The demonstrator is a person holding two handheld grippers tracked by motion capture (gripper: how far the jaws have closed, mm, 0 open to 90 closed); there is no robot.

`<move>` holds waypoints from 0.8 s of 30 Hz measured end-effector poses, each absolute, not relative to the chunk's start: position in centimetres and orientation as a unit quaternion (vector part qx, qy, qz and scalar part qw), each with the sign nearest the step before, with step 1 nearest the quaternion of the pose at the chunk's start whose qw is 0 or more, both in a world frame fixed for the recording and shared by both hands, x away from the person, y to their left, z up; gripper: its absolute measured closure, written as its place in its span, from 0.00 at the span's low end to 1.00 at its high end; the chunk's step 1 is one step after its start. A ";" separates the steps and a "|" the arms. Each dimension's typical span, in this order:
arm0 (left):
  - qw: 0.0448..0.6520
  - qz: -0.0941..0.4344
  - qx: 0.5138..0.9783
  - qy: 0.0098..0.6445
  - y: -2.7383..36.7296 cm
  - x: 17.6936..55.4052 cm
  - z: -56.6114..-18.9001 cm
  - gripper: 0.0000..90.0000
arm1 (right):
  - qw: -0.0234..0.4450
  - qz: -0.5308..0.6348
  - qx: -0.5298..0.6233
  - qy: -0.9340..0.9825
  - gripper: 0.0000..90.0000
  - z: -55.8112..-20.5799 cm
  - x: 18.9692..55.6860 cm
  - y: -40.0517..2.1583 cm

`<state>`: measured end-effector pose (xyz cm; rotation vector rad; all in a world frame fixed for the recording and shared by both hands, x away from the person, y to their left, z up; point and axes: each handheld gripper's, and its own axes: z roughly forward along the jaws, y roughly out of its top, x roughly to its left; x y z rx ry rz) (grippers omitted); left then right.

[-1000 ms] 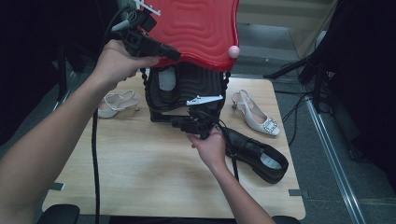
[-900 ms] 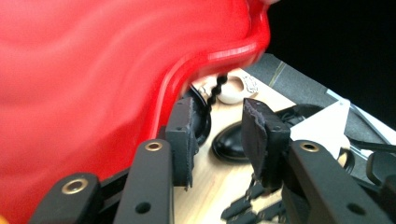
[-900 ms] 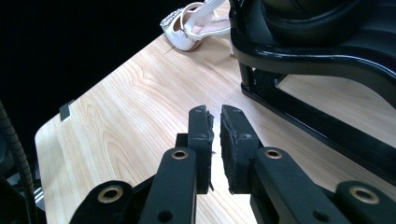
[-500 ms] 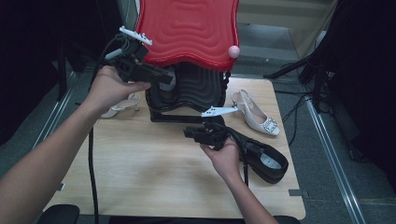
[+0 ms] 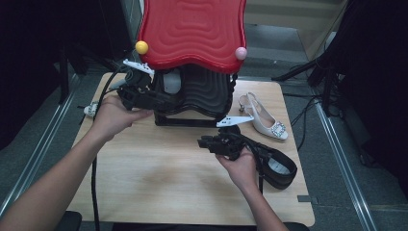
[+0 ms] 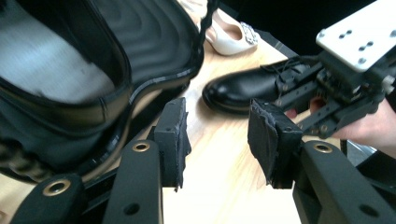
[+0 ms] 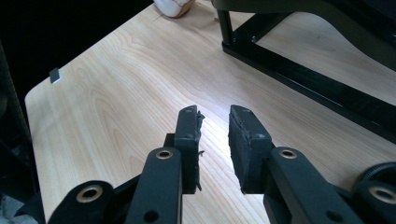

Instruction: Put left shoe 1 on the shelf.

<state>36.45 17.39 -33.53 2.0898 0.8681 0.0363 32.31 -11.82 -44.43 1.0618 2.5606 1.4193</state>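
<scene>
lid is up, both tools free: line up on the shoe before closing

at the far left edge of the table [image 5: 159, 178] a pale shoe [image 5: 91, 109] lies on its own, apart from the work for now. next to it the left tool [image 5: 166, 101] sits low against the left side of the black case [image 5: 202, 91], whose red lid [image 5: 192, 29] stands raised above it. in the left gripper view this tool [image 6: 217, 135] has its jaws well apart; they have just been opening, and nothing sits between the pads, only bare wood and the case's rim [image 6: 93, 70] beside them. keep it close to the rim but clear of the opening, so a shoe can pass in.

further right, the right tool [image 5: 204, 142] hovers just over the table in front of the case, pointing left. its jaws [image 7: 214, 135] are partly apart and have also just been opening, with nothing held. the black shoe [image 5: 274, 163] lies just behind that hand, near the table's right front, and looks like the likely next pick. the tool points away from it, so the wrist has to turn first; the jaws probably want to go wider for the shoe's collar. grip on the firm back edge rather than the laces.

last on the right, the white heeled shoe [image 5: 264, 122] rests beside the case; avoid knocking it.
</scene>
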 end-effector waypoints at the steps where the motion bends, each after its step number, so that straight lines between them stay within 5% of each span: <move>1: 0.424 0.011 0.835 0.350 17.5 36.4 -33.9 0.64 | 0.012 0.454 0.342 0.823 0.82 -44.5 32.3 -11.9; 24: 0.413 -0.014 0.836 0.362 17.3 33.9 -42.2 0.58 | 0.017 0.446 0.366 0.817 0.77 -45.2 31.5 -15.4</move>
